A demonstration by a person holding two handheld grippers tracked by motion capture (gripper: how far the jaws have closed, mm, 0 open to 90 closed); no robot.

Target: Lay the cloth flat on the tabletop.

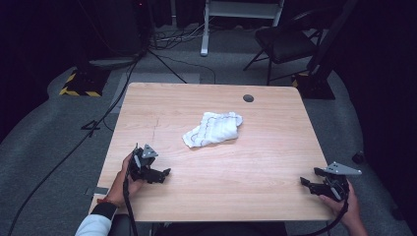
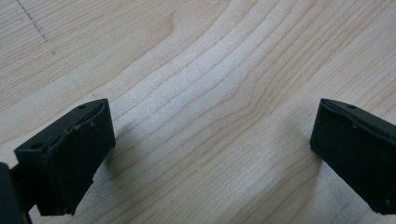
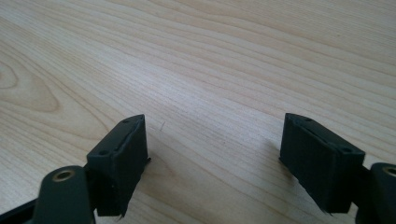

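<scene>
1. Left tongs [image 1: 166, 172] rest low at the desk's [image 1: 275, 162] near-left, jaws spread, gripping nothing; right tongs [image 1: 304, 182] sit near-right, likewise released.
2. White towel [image 1: 213, 129] lies crumpled mid-desk, well apart from both; no readable writing.
3. Chair [image 1: 285, 42] stands beyond.

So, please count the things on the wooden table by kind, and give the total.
Crumpled white cloth with dark trim: 1
Black two-jaw hand-held tool: 2, left tool and right tool
Round dark grommet in the light wooden table: 1
Total: 4
</scene>
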